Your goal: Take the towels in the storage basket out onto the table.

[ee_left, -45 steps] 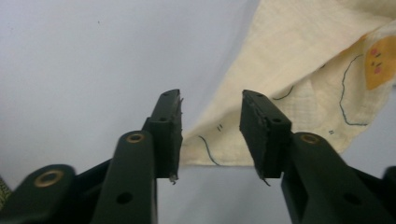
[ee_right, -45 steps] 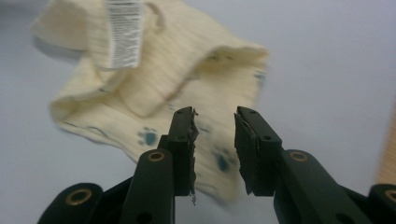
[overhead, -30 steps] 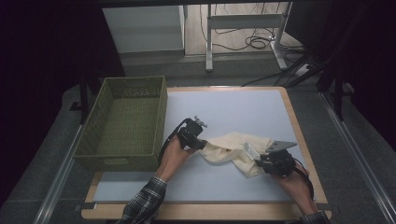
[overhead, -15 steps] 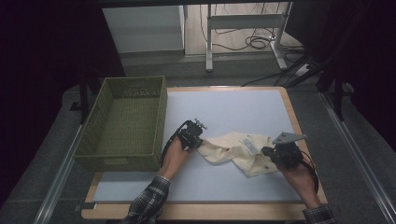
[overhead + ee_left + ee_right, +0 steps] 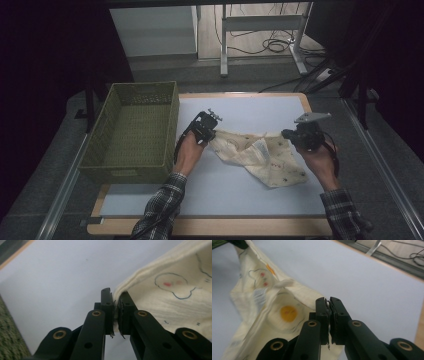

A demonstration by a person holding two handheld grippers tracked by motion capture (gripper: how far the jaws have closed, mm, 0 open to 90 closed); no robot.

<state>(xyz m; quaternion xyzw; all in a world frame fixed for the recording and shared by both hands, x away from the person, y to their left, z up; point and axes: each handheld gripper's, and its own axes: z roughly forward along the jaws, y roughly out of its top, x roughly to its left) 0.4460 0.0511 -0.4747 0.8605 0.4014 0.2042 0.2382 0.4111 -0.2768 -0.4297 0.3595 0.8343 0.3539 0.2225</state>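
Cream cloth (image 5: 260, 157) stretched crosswise between left tool (image 5: 210, 131), right tool (image 5: 290, 135).

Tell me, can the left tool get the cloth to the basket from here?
Probably yes. The left tool grips the cloth right beside the open-topped basket, with nothing between them, though the right tool holds the other corner.

We see bare desk (image 5: 250, 107) beyond both hand-held grippers; the green basket (image 5: 131, 131) walls off the left hand-held gripper's (image 5: 209, 131) outer side.

Dim high view, dark surroundings, brighter gripper views, blurred close up
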